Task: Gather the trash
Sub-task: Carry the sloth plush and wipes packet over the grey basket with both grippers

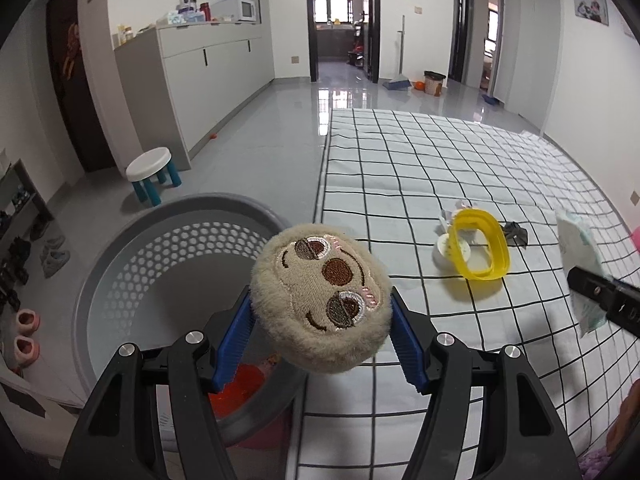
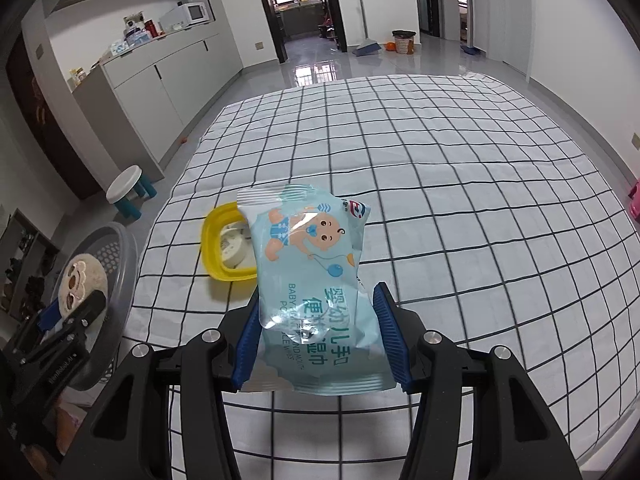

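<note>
Left hand-held gripper (image 1: 320, 320), jaws part-open & clamped on plush sloth toy (image 1: 322, 298), should carry it fully over grey basket (image 1: 120, 240) w/ perforated wall before letting go, toy now at basket's near rim beside bed (image 1: 440, 160); right hand-held gripper (image 2: 320, 320) grips wipes pack (image 2: 308, 264) above bed

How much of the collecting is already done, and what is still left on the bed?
Done: something red already lies in the grey basket. In hand: the left gripper holds a plush sloth face by the basket; the right gripper holds a baby-wipes pack. Left: a yellow lid, a small cup and scraps.
</note>
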Demonstrator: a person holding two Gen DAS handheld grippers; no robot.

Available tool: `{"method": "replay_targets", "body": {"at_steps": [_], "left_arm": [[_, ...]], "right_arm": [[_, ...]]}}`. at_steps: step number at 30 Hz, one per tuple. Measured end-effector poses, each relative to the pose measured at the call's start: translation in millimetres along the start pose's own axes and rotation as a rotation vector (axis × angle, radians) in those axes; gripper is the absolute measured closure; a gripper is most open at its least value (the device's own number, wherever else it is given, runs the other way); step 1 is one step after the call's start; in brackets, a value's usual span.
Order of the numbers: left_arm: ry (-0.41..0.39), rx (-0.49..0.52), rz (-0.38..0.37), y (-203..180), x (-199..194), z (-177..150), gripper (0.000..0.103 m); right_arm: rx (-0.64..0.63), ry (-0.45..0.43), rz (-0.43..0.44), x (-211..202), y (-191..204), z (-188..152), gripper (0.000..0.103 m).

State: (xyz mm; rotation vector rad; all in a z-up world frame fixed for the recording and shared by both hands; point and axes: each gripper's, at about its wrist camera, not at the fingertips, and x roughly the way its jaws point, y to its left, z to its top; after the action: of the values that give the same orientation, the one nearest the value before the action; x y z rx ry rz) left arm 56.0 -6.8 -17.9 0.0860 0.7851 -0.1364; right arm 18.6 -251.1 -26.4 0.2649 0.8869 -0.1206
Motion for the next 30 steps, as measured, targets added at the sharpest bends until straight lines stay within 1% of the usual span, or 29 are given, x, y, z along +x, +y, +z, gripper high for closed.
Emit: {"method": "replay_targets", "body": {"at_steps": [5,9,13,16,19,25,30], "left_arm": [[-0.009,-0.022,0.002,20,-8,2,0.041],[-0.005,-0.034,0.003,30,-8,3,0.041],[-0.018,-0.046,0.005,43,-15,6,0.041],[-0.033,-0.044,0.034,51,-22,7,0.041],[-0.023,-0.054,0.039,60,-24,10,0.041],[-0.005,-0.110,0.047,86,-24,16,0.040],[-0.018,-0.135,0.086,111,-30,21,0.040]], "right_arm": [[-0.030,0.018,0.018,7,16,-1,0.052],[-0.048,0.016,0.037,6,29,-1,0.052],[-0.065,0.022,0.054,7,42,1,0.052],[-0.078,0.021,0.076,6,56,5,0.052],[-0.103,0.012,0.096,2,74,9,0.052],[-0.147,0.008,0.139,2,111,17,0.052],[-0.187,0.014,0.191,4,147,23,0.052]]}}
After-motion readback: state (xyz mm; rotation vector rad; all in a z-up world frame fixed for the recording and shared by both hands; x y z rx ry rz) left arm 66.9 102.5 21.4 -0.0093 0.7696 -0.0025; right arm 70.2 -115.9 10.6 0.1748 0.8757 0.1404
